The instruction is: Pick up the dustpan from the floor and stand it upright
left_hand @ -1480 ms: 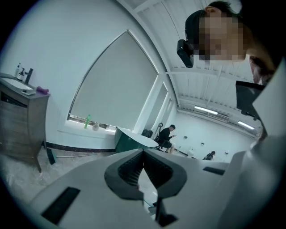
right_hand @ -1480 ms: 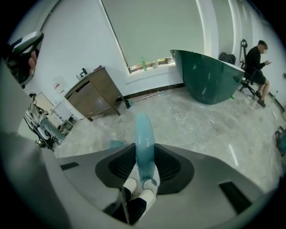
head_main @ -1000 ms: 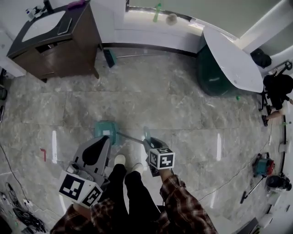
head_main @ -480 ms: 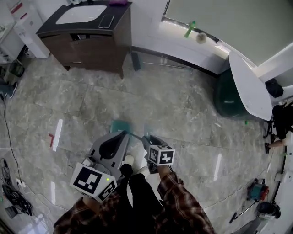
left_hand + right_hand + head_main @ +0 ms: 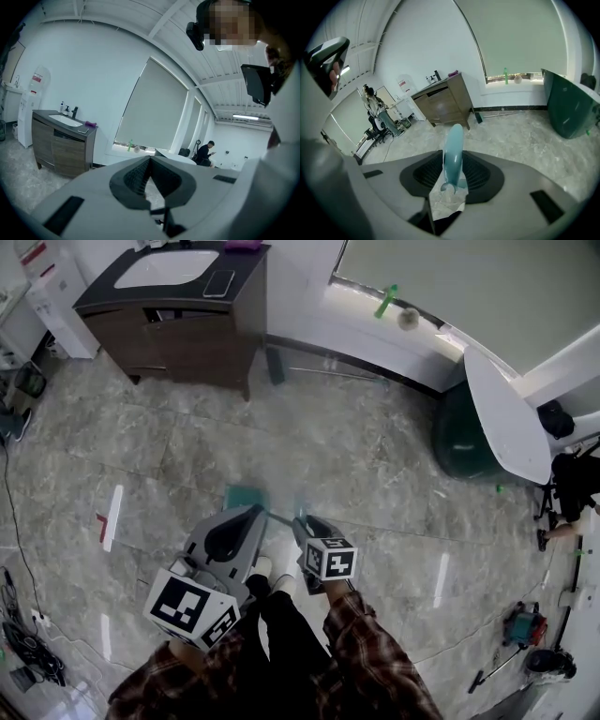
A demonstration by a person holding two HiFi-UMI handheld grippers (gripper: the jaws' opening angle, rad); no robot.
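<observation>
Right tool [image 5: 453, 176] clamped on the teal handle [image 5: 453, 140] of the dustpan [image 5: 246, 495]. Pan end sits low at the floor [image 5: 375, 456], ahead of the feet. Left tool [image 5: 149, 161] pinched closed, empty. Plastic is probably light, stiff and slick, so a hold near the handle end suits tipping it upright.

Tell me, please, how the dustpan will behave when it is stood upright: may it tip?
Probably light: the dustpan looks like thin plastic. Upright, it may tip easily, since its long handle would stand high above a small base. The glossy handle might also slip in the right gripper.
</observation>
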